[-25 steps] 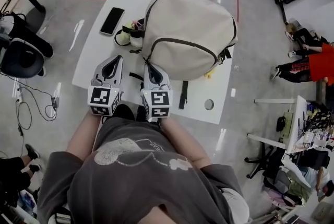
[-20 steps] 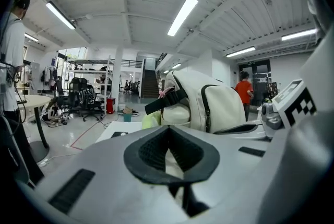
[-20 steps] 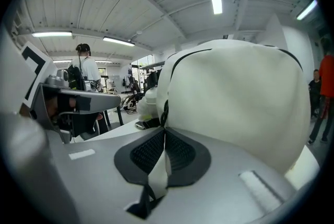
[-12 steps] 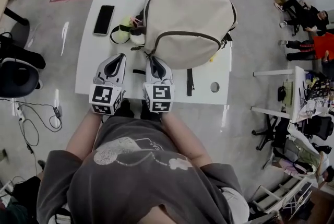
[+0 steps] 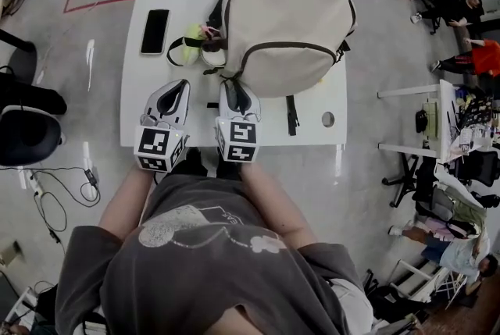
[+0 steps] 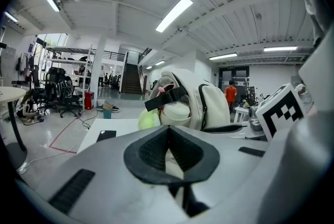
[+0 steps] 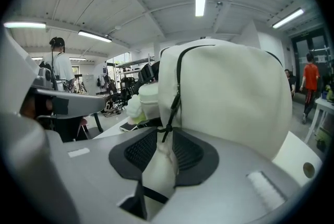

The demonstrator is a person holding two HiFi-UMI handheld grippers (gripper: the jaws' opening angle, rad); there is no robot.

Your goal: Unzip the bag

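A cream backpack point(image 5: 289, 21) lies on the white table point(image 5: 156, 119), its dark zipper curving across the near side. My right gripper point(image 5: 232, 86) is at the bag's near left corner. Its jaws are opening, and the cream zipper pull point(image 7: 163, 157) on its dark cord hangs loose between them, with gaps beside the pads. In the right gripper view the backpack point(image 7: 235, 97) fills the space just ahead. My left gripper point(image 5: 180, 85) rests on the table left of the right one, shut and holding nothing. In the left gripper view the backpack point(image 6: 209, 105) stands ahead to the right.
A black phone point(image 5: 155, 30) lies at the table's far left. A yellow-green and a white round item point(image 5: 195, 48) sit against the bag's left side. A black strap point(image 5: 291, 115) trails toward the near edge beside a cable hole point(image 5: 327, 119). Chairs point(image 5: 27, 134) stand left; people sit far right.
The right gripper's jaws have spread apart around the zipper pull at the bag's near corner. The left gripper has stayed put. The head camera has drifted, so the table sits squarer in view.
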